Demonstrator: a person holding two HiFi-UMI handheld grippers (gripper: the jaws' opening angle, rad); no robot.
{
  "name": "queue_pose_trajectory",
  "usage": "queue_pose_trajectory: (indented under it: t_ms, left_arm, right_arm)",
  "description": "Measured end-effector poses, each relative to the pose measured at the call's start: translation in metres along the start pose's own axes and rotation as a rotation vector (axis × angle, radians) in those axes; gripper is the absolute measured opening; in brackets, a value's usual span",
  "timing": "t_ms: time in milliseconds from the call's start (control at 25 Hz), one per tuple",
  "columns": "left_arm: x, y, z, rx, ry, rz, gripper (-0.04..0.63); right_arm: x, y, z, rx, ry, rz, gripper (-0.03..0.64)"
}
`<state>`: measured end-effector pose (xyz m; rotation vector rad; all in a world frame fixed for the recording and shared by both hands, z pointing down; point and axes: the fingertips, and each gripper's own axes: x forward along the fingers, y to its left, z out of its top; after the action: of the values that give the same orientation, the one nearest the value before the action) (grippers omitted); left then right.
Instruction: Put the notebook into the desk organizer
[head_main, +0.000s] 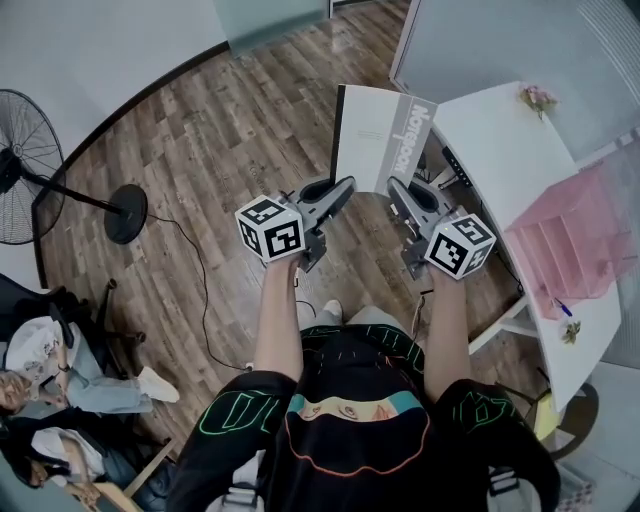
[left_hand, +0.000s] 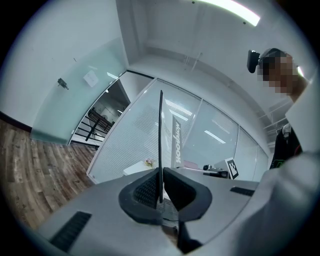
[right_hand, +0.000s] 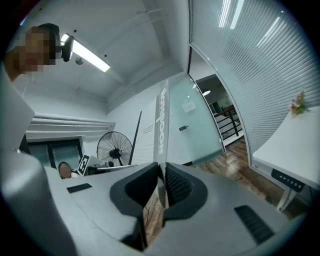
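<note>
You've got plenty of open wooden floor (head_main: 220, 140) ahead and to your left. The standing fan (head_main: 28, 165) is well off to the left. On your right, the white surface (head_main: 495, 140) has a bare stretch between the flowers (head_main: 538, 97) at the far end and the pink organizer (head_main: 572, 245). The glass partition (head_main: 500, 40) closes off the space behind it.

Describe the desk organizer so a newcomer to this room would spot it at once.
Find the white desk on the right of the head view. On its nearer half stands the desk organizer, a see-through pink rack with stepped slots. It is by far the biggest thing on the desk; the flower sprig at the far end is tiny.
</note>
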<state>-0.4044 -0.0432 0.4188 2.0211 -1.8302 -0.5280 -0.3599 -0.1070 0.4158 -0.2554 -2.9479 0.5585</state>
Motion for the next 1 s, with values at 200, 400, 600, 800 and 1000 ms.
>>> queue_pose_trajectory:
  t_ms: [200, 400, 600, 800, 1000]
  left_arm:
    - [0.022, -0.002, -0.017, -0.034, 0.046, -0.036, 0.011]
    - [0.044, -0.009, -0.033, -0.072, 0.098, -0.1, 0.009]
    - [0.078, -0.029, -0.061, -0.107, 0.165, -0.183, 0.011]
    - [0.113, -0.058, -0.096, -0.15, 0.249, -0.274, 0.009]
    - [0.142, -0.089, -0.131, -0.188, 0.321, -0.352, 0.006]
  right_arm:
    - [-0.017, -0.02, -0.009, 0.033, -0.002, -0.067, 0.017]
    - [-0.04, -0.035, -0.014, 0.056, -0.004, -0.15, 0.017]
    - [-0.082, -0.06, -0.023, 0.094, -0.018, -0.26, 0.018]
    - [-0.136, -0.079, -0.036, 0.141, -0.035, -0.386, 0.017]
    - [-0.188, -0.096, -0.05, 0.187, -0.051, -0.496, 0.018]
